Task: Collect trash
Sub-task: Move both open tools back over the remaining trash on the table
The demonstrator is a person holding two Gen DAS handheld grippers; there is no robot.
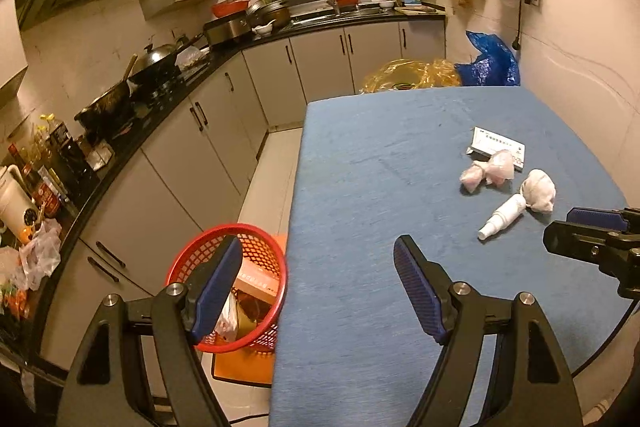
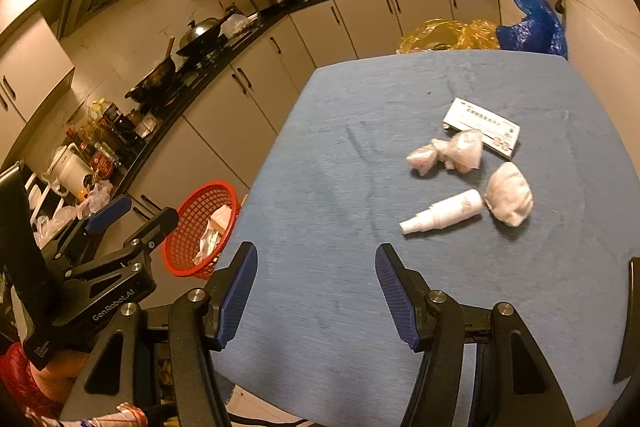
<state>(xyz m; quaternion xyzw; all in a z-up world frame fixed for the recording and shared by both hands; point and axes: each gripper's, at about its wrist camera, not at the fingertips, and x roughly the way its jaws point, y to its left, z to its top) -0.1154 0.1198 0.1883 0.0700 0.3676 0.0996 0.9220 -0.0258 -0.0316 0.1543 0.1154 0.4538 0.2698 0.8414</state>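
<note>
Far left, the kitchen counter (image 1: 132, 143) runs along the wall, crowded with bottles, a white kettle, woks and pots; most of it is too small and dim to sort out. Beside the table's left edge sits the red basket (image 1: 256, 251) on an orange stool, already holding a flat box and crumpled plastic. In the left view the left tongs (image 1: 316, 291) partly cover it, and the table edge cuts off its right side.

Left tongs are spread wide, nothing between the pads, hanging over the basket and the table's left edge. Right tongs (image 2: 316, 291) are spread too, empty, over bare blue table (image 2: 320, 167).

Moving right, the trash lies clustered on the table's right half, well apart from both tongs: a white spray bottle (image 2: 444, 213) on its side, a white wad (image 2: 510, 199) touching its base, a knotted pink-tinted bag (image 2: 448, 151) behind, and a flat white carton (image 2: 480, 125) just behind that, its print unreadable. Nothing lies between the tongs and the pile.

Beyond the far edge, a yellow bag (image 2: 444, 35) and a blue bag (image 2: 532, 25) peek up, their lower parts hidden by the table.
</note>
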